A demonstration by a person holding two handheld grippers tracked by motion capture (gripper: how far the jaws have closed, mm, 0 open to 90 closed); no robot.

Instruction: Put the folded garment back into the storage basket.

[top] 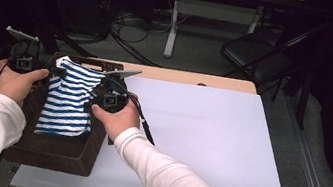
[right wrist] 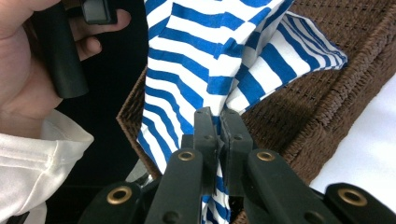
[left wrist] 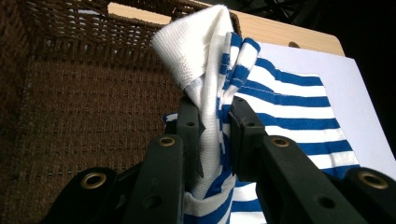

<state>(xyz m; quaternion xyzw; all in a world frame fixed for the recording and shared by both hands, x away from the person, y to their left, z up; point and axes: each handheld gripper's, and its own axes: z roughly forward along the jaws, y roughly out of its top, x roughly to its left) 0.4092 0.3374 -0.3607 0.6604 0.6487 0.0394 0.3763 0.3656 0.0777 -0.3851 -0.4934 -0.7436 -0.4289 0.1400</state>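
— Where is the shirt?
— The striped shirt [top: 68, 100] hangs over the wicker basket [top: 51, 151], with the left gripper [left wrist: 211, 122] and right gripper [right wrist: 218, 122] each clamped on it.
— And around it?
— A white sheet [top: 207, 145] covers the wooden table [top: 197, 79]; a dark chair [top: 256, 57] stands behind.
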